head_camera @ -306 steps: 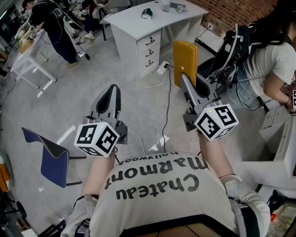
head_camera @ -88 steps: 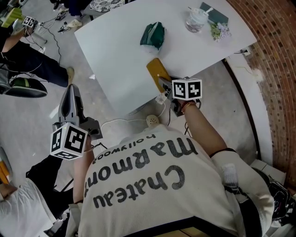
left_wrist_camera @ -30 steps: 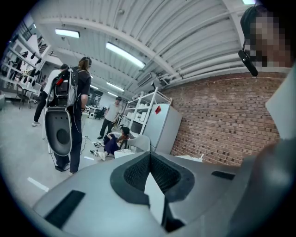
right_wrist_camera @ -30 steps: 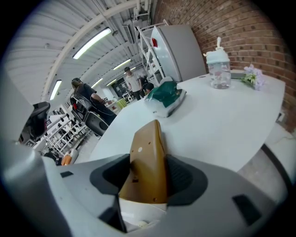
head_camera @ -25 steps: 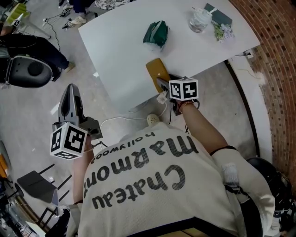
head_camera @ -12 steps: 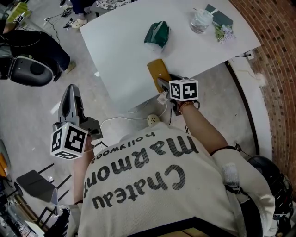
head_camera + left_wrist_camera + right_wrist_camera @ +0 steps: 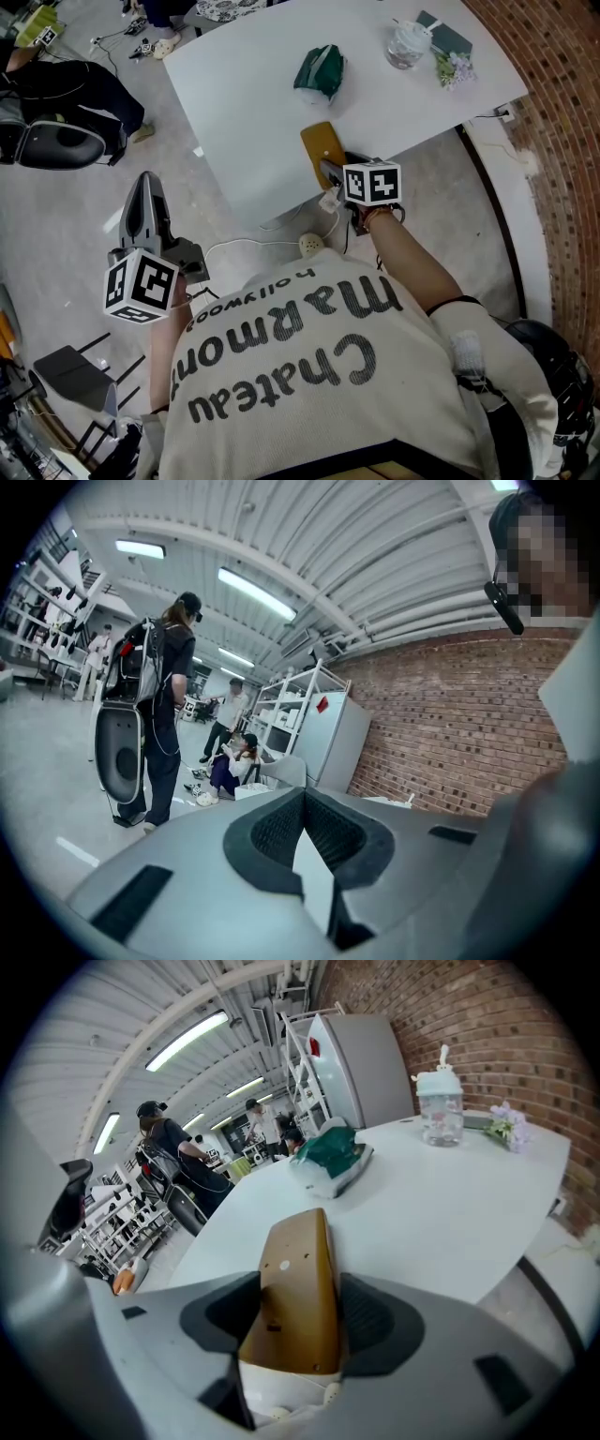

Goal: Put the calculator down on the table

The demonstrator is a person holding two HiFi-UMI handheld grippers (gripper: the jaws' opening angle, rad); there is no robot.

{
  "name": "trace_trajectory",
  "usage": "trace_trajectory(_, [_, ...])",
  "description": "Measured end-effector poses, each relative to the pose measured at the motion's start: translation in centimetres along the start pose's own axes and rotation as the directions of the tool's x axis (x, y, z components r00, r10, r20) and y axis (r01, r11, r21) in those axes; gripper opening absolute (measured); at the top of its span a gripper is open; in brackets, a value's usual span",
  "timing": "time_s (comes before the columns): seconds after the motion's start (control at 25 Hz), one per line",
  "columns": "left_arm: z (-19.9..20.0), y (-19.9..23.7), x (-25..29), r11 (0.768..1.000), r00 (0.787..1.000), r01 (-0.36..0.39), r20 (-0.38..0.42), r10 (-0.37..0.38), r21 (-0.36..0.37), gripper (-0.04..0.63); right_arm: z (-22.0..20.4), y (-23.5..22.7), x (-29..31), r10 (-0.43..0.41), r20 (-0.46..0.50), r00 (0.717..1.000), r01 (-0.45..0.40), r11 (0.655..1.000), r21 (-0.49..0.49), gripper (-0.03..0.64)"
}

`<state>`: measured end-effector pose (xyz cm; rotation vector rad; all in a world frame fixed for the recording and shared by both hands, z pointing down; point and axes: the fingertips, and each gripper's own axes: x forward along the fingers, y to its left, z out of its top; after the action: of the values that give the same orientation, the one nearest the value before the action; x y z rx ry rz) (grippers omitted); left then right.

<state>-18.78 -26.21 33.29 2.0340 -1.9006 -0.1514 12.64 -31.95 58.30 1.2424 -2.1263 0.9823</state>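
Observation:
The mustard-yellow calculator [image 7: 318, 150] lies back-up on the near edge of the white table [image 7: 253, 84]. In the right gripper view the calculator [image 7: 292, 1279] rests flat between the two dark pads. My right gripper [image 7: 327, 168] reaches over the table edge. Its jaws stand at their widest on either side of the calculator, with the pads close to its sides and no visible squeeze. My left gripper [image 7: 150, 180] hangs out over the floor left of the table, held about level. Its jaws meet at the tips with nothing between them [image 7: 302, 794].
A green pouch [image 7: 320, 70] lies further in on the table. A clear lidded cup [image 7: 404, 43] and small flowers [image 7: 450, 67] are at the far right corner. A cable with a round plug [image 7: 309, 244] lies on the floor. A brick wall [image 7: 553, 112] runs on the right.
Earlier the right gripper held the calculator upright in the air away from the table. It now lies on the table edge. Over the last second both hands kept still.

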Motion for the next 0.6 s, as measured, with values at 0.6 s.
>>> trace_trajectory(0.6, [0.22, -0.04, 0.14, 1.0, 1.0, 0.009, 0.003, -0.009, 0.0, 0.003, 0.08, 0.11, 0.02, -0.02, -0.023, 1.0, 0.019, 0.999, -0.04, 0.267])
